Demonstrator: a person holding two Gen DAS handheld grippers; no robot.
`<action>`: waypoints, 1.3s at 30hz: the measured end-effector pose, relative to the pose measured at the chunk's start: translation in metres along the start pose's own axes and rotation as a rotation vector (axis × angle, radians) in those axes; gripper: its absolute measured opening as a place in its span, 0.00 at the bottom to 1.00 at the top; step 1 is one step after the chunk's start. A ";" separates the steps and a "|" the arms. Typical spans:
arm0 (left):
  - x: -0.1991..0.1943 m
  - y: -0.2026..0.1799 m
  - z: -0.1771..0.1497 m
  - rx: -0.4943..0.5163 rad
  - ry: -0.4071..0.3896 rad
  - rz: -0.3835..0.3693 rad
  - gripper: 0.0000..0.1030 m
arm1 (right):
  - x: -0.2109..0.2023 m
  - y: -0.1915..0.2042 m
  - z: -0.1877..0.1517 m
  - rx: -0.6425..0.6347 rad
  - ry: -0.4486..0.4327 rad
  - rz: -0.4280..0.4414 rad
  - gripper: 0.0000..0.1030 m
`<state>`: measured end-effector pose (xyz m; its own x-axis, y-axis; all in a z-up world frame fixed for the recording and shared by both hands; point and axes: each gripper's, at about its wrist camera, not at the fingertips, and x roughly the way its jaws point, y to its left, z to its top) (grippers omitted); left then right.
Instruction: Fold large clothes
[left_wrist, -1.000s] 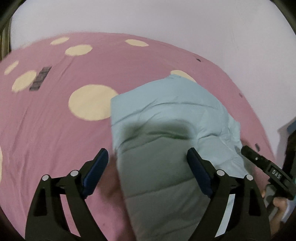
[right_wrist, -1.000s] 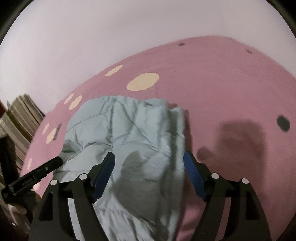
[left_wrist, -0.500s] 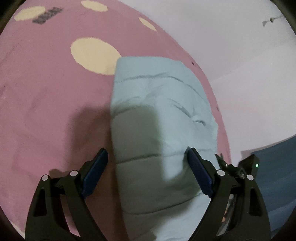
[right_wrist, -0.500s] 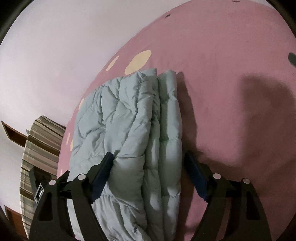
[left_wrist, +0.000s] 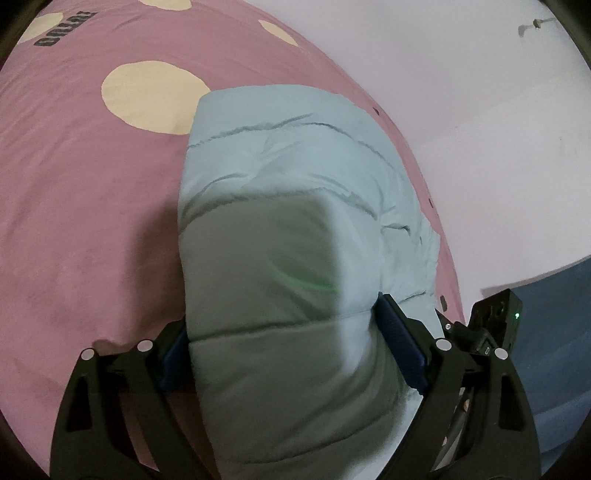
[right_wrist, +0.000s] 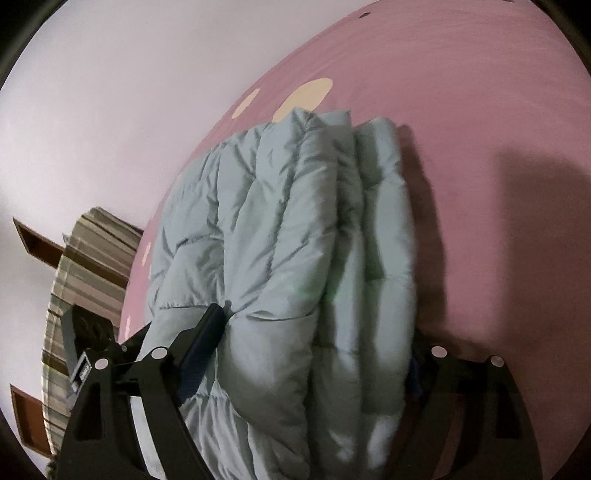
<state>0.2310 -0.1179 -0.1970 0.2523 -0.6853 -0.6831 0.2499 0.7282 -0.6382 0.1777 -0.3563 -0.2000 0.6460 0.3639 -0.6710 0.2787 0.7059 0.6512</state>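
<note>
A light blue quilted jacket (left_wrist: 295, 166), folded into a thick bundle, lies on a pink bedspread (left_wrist: 74, 203) with cream dots. My left gripper (left_wrist: 280, 317) stands wide over the bundle's near end. The padding bulges up between its fingers and hides the left pad. In the right wrist view the jacket (right_wrist: 277, 203) shows its stacked folds on the bedspread (right_wrist: 480, 110). My right gripper (right_wrist: 316, 332) straddles these folds and its jaws are opening. Its left fingertip (right_wrist: 216, 314) dents the fabric and its right pad is hidden behind the folds.
A white wall rises beyond the bed in both views. The right gripper's body (left_wrist: 495, 325) shows beside a dark blue surface (left_wrist: 554, 350). A striped stack (right_wrist: 85, 266) and brown wooden pieces (right_wrist: 37, 243) stand left of the bed, near the left gripper's body (right_wrist: 85, 350).
Both grippers sank toward the jacket and rolled. The bundle, which lay loosely between the fingers, now fills the gap and covers one pad of each. The right jaws spread a little.
</note>
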 end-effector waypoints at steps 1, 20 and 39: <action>0.002 -0.002 0.000 0.002 0.000 0.000 0.86 | 0.002 0.003 0.000 -0.009 -0.002 -0.008 0.80; 0.006 -0.022 0.000 0.040 0.008 0.025 0.76 | 0.006 0.003 0.004 -0.026 0.011 0.040 0.61; -0.014 -0.006 0.002 0.050 -0.006 -0.014 0.72 | 0.018 0.013 0.004 -0.031 0.046 0.127 0.43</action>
<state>0.2278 -0.1124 -0.1829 0.2543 -0.6960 -0.6716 0.2996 0.7169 -0.6295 0.1963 -0.3430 -0.2019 0.6410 0.4784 -0.6001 0.1744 0.6707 0.7210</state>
